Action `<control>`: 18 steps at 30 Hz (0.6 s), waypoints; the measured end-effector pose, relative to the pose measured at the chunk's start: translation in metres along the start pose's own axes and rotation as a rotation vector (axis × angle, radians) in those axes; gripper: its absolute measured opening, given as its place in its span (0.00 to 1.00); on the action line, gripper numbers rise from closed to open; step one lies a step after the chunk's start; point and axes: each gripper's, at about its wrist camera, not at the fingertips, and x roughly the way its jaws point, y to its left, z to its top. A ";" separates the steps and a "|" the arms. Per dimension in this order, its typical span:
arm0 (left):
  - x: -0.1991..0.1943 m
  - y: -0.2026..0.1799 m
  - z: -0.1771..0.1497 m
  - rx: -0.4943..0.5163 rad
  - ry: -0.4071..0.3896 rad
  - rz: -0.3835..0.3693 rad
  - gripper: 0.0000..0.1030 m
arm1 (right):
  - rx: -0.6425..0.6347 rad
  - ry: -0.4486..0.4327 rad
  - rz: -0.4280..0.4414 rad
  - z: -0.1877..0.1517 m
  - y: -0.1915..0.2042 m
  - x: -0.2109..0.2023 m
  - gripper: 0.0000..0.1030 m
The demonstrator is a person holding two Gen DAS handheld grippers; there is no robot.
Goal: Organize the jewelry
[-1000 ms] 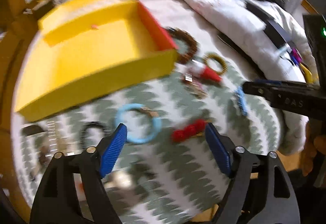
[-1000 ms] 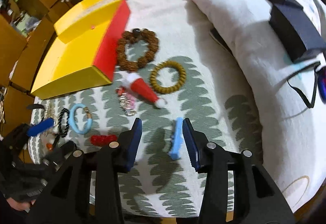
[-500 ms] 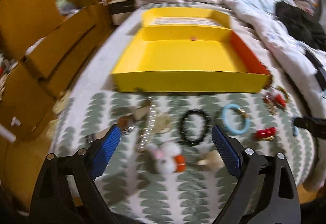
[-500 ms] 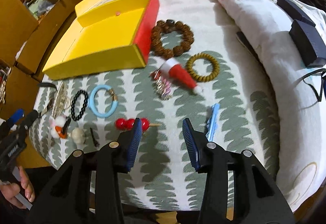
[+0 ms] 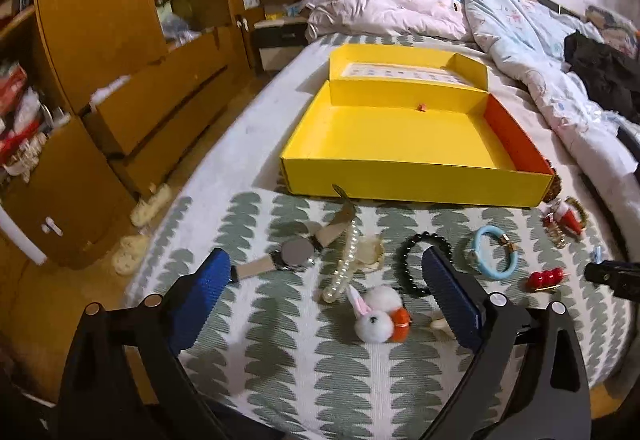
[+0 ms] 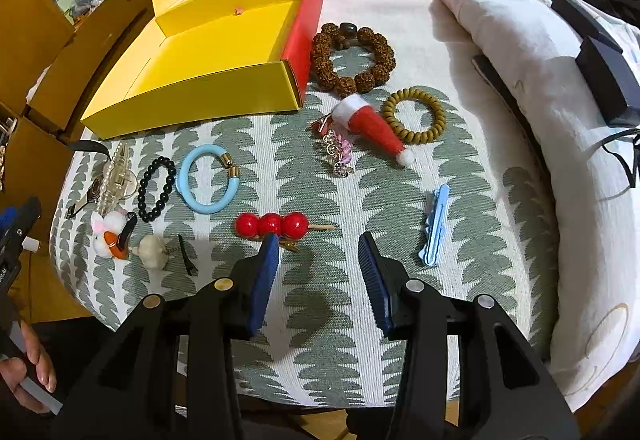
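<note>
Jewellery lies spread on a green-patterned cloth (image 6: 320, 176) in front of an open yellow box (image 5: 400, 136). My left gripper (image 5: 325, 257) hovers over a watch (image 5: 296, 254), a pearl strand (image 5: 344, 264) and a bunny pom-pom (image 5: 374, 322). Its jaws are opening and grip nothing. A black bead bracelet (image 5: 424, 238) and a blue bangle (image 5: 479, 252) lie to its right. My right gripper (image 6: 319, 240) is open and empty, its left fingertip just below a red bead hairpin (image 6: 272, 224). A blue clip (image 6: 436, 224) lies to its right.
A Santa-hat clip (image 6: 372, 124), a chain charm (image 6: 338, 154), a tan bracelet (image 6: 416, 136) and a brown bead bracelet (image 6: 348, 82) lie beside the box. A rumpled quilt (image 6: 500, 20) with dark boxes (image 6: 604, 80) borders the right. Wooden cabinets (image 5: 100, 40) stand left, past the bed edge.
My left gripper swung left, from over the blue bangle and red beads to over the watch and bunny, and its jaws widened. My right gripper shifted left from the blue clip toward the red beads.
</note>
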 end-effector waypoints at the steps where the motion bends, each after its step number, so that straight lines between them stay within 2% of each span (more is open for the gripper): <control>1: -0.001 0.000 0.000 0.006 -0.003 -0.002 0.92 | -0.001 0.001 -0.005 0.000 0.000 -0.001 0.44; 8: -0.012 -0.002 0.000 0.017 -0.048 -0.011 0.94 | 0.001 0.003 -0.015 -0.001 0.000 -0.001 0.44; 15: -0.007 -0.004 0.001 0.030 -0.023 -0.027 0.94 | -0.017 0.011 -0.039 -0.001 0.003 0.002 0.44; 18: -0.001 -0.003 0.001 0.037 0.002 -0.005 0.94 | -0.019 0.026 -0.035 -0.002 0.004 0.004 0.44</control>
